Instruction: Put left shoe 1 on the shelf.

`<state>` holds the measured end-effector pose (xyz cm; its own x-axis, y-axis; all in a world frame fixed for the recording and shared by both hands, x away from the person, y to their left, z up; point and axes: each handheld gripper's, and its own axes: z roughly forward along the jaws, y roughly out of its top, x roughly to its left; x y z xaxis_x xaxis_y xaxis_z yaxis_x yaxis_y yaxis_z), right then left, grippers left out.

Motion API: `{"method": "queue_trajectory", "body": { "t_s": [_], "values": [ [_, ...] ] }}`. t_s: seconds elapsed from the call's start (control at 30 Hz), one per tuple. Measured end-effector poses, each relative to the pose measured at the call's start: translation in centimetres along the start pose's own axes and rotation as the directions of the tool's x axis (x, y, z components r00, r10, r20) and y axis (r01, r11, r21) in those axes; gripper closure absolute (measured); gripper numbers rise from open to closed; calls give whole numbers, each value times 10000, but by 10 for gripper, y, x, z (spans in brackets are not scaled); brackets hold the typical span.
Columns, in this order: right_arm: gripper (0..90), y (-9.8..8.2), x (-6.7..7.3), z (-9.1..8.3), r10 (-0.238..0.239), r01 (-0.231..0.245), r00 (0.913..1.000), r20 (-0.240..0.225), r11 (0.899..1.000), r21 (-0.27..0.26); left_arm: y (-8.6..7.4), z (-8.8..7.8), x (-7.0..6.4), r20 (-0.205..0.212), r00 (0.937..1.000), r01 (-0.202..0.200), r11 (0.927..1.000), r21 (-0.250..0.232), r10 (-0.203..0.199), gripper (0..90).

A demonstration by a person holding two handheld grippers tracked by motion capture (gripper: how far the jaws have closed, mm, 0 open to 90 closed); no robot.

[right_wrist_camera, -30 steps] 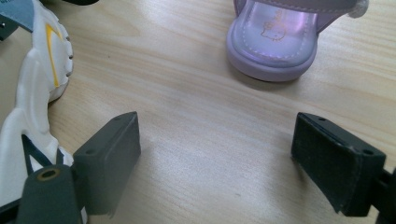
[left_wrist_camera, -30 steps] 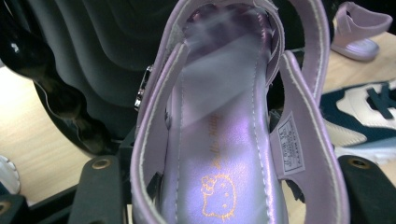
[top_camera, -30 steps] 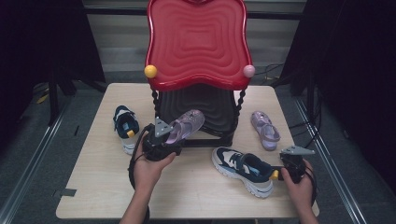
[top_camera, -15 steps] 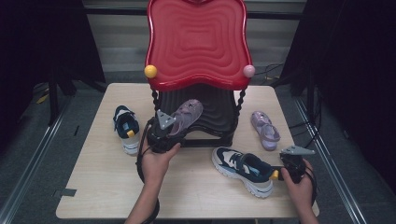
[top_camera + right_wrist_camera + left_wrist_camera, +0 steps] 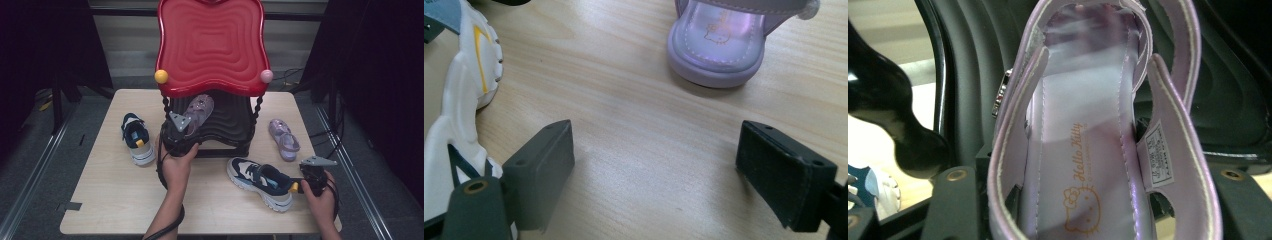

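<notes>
My left gripper [image 5: 182, 131] is shut on the heel end of a purple sandal [image 5: 199, 111], holding it toe-first over the black lower shelf [image 5: 232, 122] of a rack with a red wavy top [image 5: 212, 45]. In the left gripper view the purple sandal [image 5: 1088, 150] stretches away between the jaws of my left gripper [image 5: 1088, 210], its printed insole facing up. My right gripper [image 5: 311, 174] rests on the table at the front right. In its own view my right gripper [image 5: 656, 165] stands open over bare wood.
A navy and white sneaker [image 5: 262, 181] lies just left of my right gripper, its sole edge seen on the sneaker [image 5: 464, 100]. A second purple sandal [image 5: 283, 138] [image 5: 719, 42] lies beyond. Another sneaker [image 5: 136, 137] sits left of the rack. The wooden table [image 5: 110, 200] has dark floor around it.
My left gripper has carried the purple sandal away from the person, farther in under the red top and over the black shelf. The right gripper has stayed in place.
</notes>
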<state>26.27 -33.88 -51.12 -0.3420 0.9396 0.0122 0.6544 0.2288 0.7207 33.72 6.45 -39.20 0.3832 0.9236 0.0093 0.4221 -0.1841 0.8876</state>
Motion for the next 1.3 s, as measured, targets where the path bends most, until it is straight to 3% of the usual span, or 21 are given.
{"method": "queue_trajectory", "body": {
  "t_s": [0.2, 0.33, 0.7, 0.87, 1.0, 1.3],
  "values": [
    [151, 0, 0, 0, 9, -9, 10000, -2, 10000, 3, -1, 8, -6, -278, 9992, 265, 9990, -357, -275, 377],
    [151, 0, 0, 0, -7, 7, 10000, -10, 10000, 1, -1, 12, -6, -643, 9968, 450, 9976, -535, -484, 377],
    [151, 0, 0, 0, -19, 19, 10000, -9, 10000, 0, 3, 24, -14, -1090, 9896, 836, 9917, -975, -941, 377],
    [151, 0, 0, 0, -5, 5, 10000, -2, 10000, 11, 4, 31, -18, -1296, 9821, 1211, 9854, -1200, -1365, 376],
    [151, 0, 0, 0, 4, -4, 10000, -5, 10000, 14, 7, 37, -22, -1451, 9786, 1266, 9831, -1322, -1455, 376],
    [152, 0, 0, 0, 10, -10, 10000, -12, 10000, 18, 12, 48, -23, -1909, 9584, 1833, 9703, -1579, -2121, 376]
  ]
}}
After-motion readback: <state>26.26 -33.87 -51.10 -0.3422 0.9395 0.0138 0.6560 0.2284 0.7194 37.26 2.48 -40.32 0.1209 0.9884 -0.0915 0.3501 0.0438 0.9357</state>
